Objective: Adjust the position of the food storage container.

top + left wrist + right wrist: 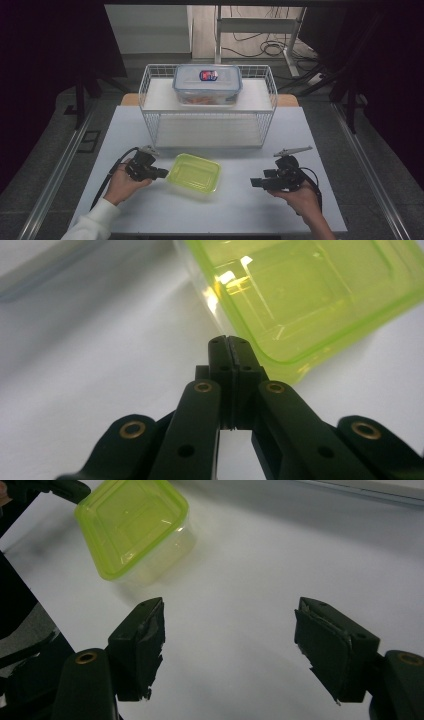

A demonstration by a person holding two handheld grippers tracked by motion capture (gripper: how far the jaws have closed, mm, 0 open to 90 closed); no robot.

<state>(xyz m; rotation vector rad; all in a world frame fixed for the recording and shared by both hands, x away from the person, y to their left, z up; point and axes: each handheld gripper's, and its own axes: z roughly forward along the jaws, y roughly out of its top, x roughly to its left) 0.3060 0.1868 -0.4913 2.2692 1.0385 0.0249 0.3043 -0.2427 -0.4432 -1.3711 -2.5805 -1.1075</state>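
On the white bench (240, 210), near its front edge, sits the yellow-green tub (194, 172), lid on, apparently empty, lying just in front of the wire basket (150, 95); left claw (162, 173) at the tub's left end, jaws pressed fully together with nothing between them; in the left gripper view the closed tips (227, 347) meet the tub's lower corner (300, 300), touching or nearly so; judged a push or nudge with shut jaws rather than a grasp, likely to slide or square the tub; right claw (256, 182) well apart to the right, level with the bench, jaws spread wide and empty, aimed toward the tub (131, 526); judged held ready to receive or steady it; clear lidded box (207, 84) with a blue label rests on the basket's upper shelf, untouched.
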